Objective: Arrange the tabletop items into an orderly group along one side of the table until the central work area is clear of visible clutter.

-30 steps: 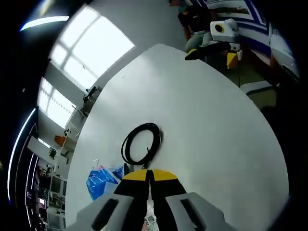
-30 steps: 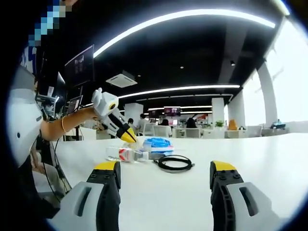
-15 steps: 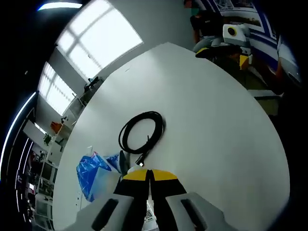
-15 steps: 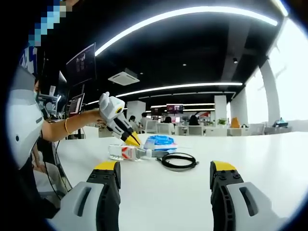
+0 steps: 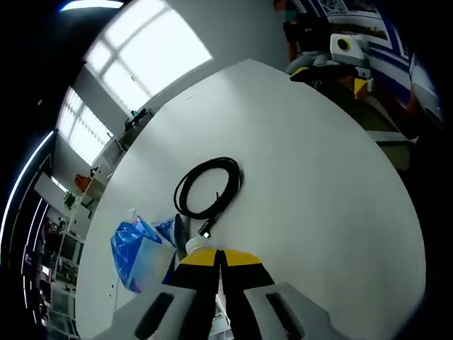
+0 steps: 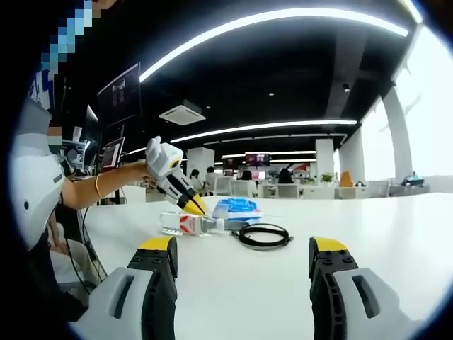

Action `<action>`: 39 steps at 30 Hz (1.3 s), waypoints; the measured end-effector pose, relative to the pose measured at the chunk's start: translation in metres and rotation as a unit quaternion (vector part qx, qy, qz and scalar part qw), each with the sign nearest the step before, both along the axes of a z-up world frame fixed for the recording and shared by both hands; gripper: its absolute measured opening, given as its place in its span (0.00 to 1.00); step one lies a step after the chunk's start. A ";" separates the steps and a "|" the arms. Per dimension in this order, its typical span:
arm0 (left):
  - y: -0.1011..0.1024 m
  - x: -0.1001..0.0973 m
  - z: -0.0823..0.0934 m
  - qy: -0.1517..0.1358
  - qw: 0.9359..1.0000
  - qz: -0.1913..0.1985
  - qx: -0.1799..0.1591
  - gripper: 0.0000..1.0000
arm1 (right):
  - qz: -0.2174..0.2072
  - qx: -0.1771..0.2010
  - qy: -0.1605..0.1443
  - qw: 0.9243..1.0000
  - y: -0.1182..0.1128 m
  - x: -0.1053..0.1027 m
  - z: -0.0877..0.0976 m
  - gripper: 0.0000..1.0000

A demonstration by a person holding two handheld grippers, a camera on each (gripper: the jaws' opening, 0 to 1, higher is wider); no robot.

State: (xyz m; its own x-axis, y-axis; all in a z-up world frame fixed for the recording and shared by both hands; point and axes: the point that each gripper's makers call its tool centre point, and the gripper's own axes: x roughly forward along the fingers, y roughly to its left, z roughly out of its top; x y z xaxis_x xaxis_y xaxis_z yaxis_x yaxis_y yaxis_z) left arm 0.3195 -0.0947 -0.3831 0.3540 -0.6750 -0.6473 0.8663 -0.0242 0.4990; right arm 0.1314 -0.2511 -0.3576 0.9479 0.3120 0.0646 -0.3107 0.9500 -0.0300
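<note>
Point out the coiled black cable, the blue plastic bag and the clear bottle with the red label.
coiled black cable (image 5: 208, 188): left gripper view, on the loop's near strand.
blue plastic bag (image 5: 133, 253): left gripper view, on its crumpled middle.
clear bottle (image 6: 185, 224): right gripper view, on the red label, at the left gripper's (image 6: 195, 208) yellow tips.

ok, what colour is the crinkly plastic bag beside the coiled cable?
Blue, the crinkly plastic bag; clearest in the left gripper view.
</note>
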 end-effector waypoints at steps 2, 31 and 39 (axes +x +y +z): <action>0.000 0.001 -0.002 0.002 1.000 0.005 0.005 0.02 | 0.001 -0.001 0.001 1.000 0.000 0.000 -0.001 0.73; -0.012 0.031 -0.026 0.086 0.989 0.071 0.096 0.17 | 0.002 0.007 0.000 1.000 -0.008 -0.005 -0.004 0.73; -0.017 0.037 -0.027 0.100 0.986 0.077 0.109 0.19 | 0.015 0.019 -0.009 1.000 -0.002 -0.005 0.000 0.73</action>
State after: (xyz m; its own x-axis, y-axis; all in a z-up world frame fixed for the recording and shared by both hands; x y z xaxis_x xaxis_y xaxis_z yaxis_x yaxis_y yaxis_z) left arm 0.3567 -0.1114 -0.4103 0.2924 -0.4593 -0.8388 0.9485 0.0278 0.3154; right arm 0.1267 -0.2535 -0.3574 0.9370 0.3364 0.0942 -0.3378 0.9412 -0.0003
